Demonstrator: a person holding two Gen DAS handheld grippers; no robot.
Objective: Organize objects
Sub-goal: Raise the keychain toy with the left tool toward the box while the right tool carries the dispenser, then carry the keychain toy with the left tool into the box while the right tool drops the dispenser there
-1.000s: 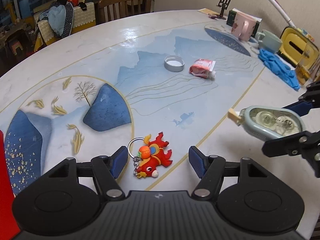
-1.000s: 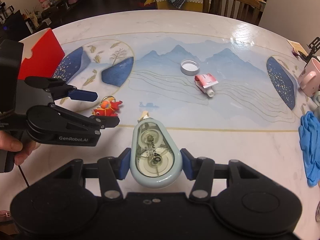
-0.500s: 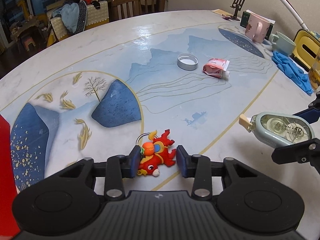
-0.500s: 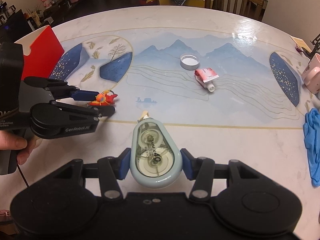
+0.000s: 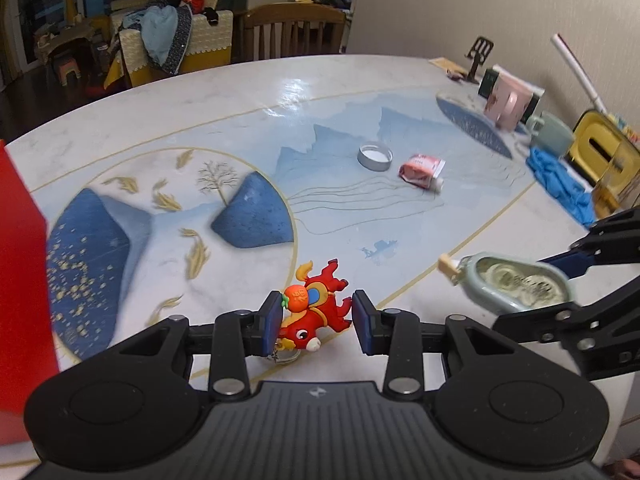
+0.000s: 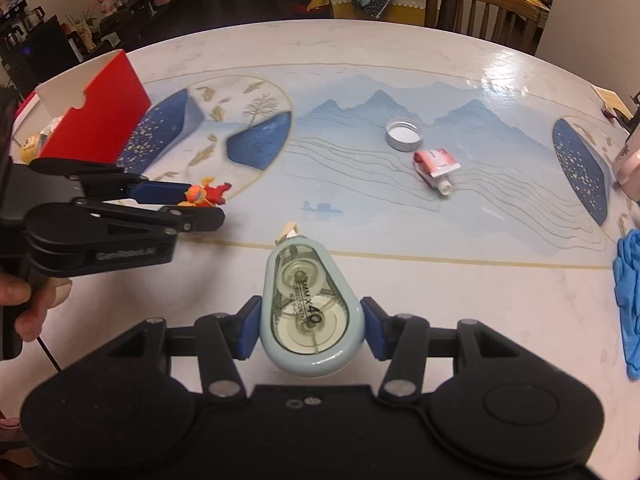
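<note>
A red cartoon keychain toy [image 5: 314, 310] sits between the blue pads of my left gripper [image 5: 318, 318], which is shut on it and holds it just above the table; its ring hangs below. From the right wrist view the same toy [image 6: 206, 196] shows at the tips of the left gripper [image 6: 192, 204], which a hand holds. My right gripper [image 6: 312, 328] is shut on a pale blue correction tape dispenser [image 6: 312, 312], nozzle pointing away. In the left wrist view the dispenser [image 5: 516, 284] hangs at the right edge.
An open red box [image 6: 96, 120] stands at the table's left end. A silver lid [image 6: 404, 133] and a pink tube [image 6: 436, 164] lie mid-table. Blue gloves [image 5: 560, 184], a pink mug [image 5: 510, 108], a teal mug [image 5: 552, 134] and a yellow box [image 5: 604, 148] crowd the right side.
My left gripper closed on the keychain toy where it lay on the table, then lifted it a little. The right gripper kept still with the tape dispenser.
</note>
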